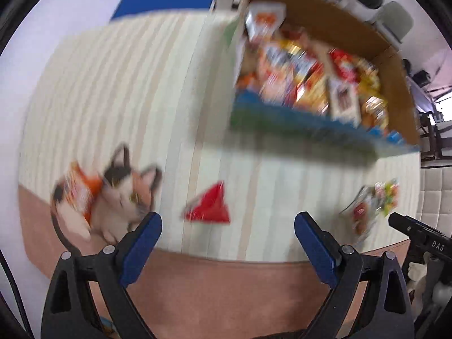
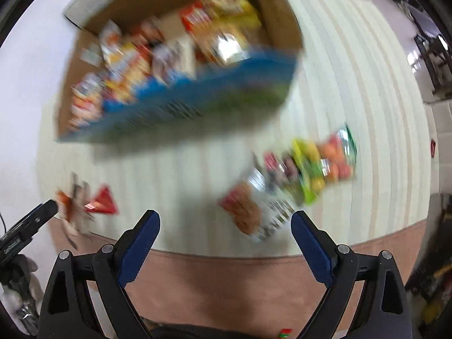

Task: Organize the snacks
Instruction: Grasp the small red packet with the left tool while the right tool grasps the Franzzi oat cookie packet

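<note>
A cardboard box (image 1: 395, 67) with a blue and green front wall holds several colourful snack packs on a striped cream mat. On the mat in front of it lie a red triangular packet (image 1: 209, 207), an orange packet (image 1: 80, 195) on a cat picture, and colourful packs (image 1: 373, 206) at the right. My left gripper (image 1: 227, 226) hangs open above the mat, near the red packet, holding nothing. My right gripper (image 2: 226, 223) is open too, just beside a cookie pack (image 2: 251, 214) and a green candy bag (image 2: 316, 166). The box (image 2: 282, 14) appears beyond. Both views are blurred.
The mat (image 1: 127, 84) has a pinkish border (image 1: 197, 282) at its near edge. A blue object (image 1: 166, 0) lies beyond the mat. The other gripper's black tip (image 1: 418, 231) shows at the right, and at the left in the right wrist view (image 2: 31, 223). Furniture (image 2: 435, 56) stands at the room's edge.
</note>
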Motion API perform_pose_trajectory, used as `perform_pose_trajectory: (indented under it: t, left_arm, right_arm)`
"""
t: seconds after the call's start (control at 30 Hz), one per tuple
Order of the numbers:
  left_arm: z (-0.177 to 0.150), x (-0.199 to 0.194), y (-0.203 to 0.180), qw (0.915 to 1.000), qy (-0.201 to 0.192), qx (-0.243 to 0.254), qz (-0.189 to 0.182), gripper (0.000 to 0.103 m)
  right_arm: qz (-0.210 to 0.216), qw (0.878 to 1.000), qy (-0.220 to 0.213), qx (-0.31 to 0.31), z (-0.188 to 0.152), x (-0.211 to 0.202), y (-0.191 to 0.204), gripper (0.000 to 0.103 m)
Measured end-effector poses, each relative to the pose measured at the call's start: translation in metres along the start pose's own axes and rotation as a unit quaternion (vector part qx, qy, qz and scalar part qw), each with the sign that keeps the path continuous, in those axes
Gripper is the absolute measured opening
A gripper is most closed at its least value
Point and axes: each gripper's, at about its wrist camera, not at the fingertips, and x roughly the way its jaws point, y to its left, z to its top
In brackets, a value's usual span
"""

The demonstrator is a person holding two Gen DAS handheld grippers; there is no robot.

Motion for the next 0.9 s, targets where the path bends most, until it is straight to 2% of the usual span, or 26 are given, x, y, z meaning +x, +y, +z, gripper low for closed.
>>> perform_pose_trajectory:
  t: [0.17,0.23,0.4,0.5,0.53,0.63,0.9]
  left_arm:
    - [-0.018,0.042,0.004,0.9993,0.036,-0.012,0.009,0.096]
    - [-0.022,0.053,0.005,0.999,0.041,-0.014,0.011,0.096]
    - [-0.023,0.066,0.004,0.9986,0.049,-0.018,0.013,0.096]
    - [-0.022,0.067,0.005,0.9986,0.047,-0.02,0.013,0.096]
    - [-0.021,0.066,0.006,0.9986,0.046,-0.02,0.015,0.096]
    - [-0.018,0.063,0.013,0.9985,0.045,-0.027,0.012,0.096]
    - [0.001,0.077,0.029,0.9948,0.074,-0.062,-0.032,0.096]
  right_arm:
    - [-0.063,0.994,0.061,-0.065,-0.003,0.054,-0.005,0.096]
    - [-0.072,0.993,0.064,-0.066,-0.001,0.069,-0.009,0.096]
    - [-0.056,0.995,0.073,-0.044,-0.003,0.09,-0.013,0.096]
    - [0.021,0.994,0.095,-0.044,-0.013,0.09,-0.004,0.096]
    - [0.022,0.994,0.094,-0.045,-0.014,0.088,-0.003,0.096]
    - [-0.02,0.995,0.081,-0.054,-0.013,0.085,-0.003,0.096]
    - [-0.024,0.996,0.081,-0.015,0.012,0.097,-0.006,0.096]
